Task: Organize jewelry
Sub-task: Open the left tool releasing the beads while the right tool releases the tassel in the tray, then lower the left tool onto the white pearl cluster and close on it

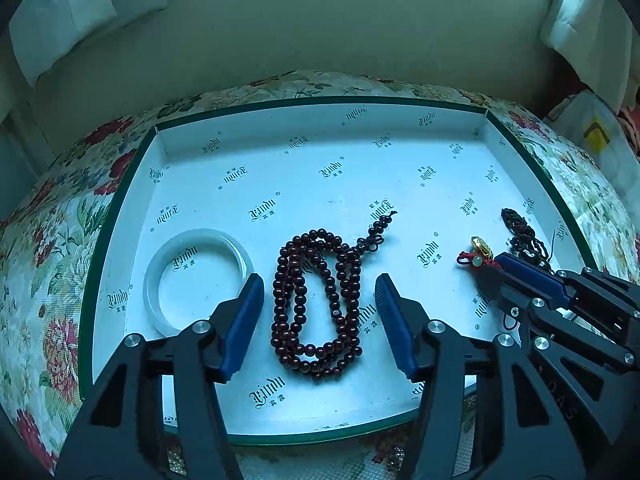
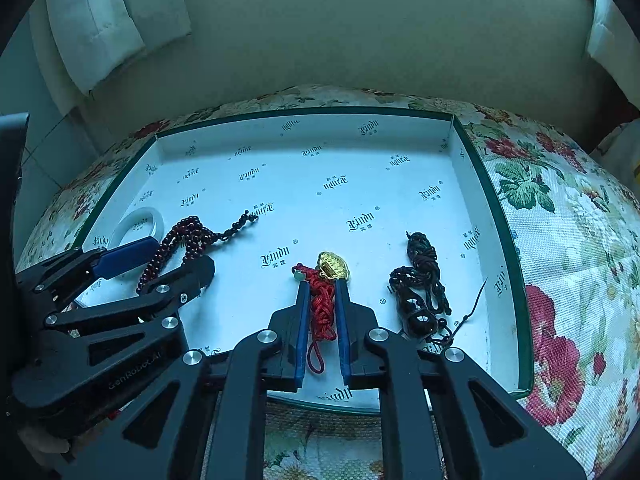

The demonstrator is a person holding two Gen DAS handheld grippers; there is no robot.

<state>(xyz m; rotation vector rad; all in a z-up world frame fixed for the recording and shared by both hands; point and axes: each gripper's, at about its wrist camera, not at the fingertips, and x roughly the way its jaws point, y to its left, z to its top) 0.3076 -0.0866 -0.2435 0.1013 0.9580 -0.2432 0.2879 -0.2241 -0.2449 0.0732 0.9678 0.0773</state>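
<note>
A shallow white box (image 1: 320, 120) with a green rim holds the jewelry. A dark red bead necklace (image 1: 316, 304) lies coiled in its middle, between the fingers of my open left gripper (image 1: 320, 284), which touches nothing. A pale jade bangle (image 1: 200, 280) lies to its left. My right gripper (image 2: 322, 284) has its fingers closed around the red cord (image 2: 322, 308) of a gold pendant (image 2: 334, 266); the pendant lies just past the fingertips. A black cord necklace with a dark bead (image 2: 420, 284) lies to the right.
The box (image 2: 516, 272) sits on a floral cloth (image 2: 568, 240). A plain wall stands behind it, with white fabric (image 2: 104, 20) hanging at the upper left. My left gripper (image 2: 160, 268) shows at the left of the right wrist view.
</note>
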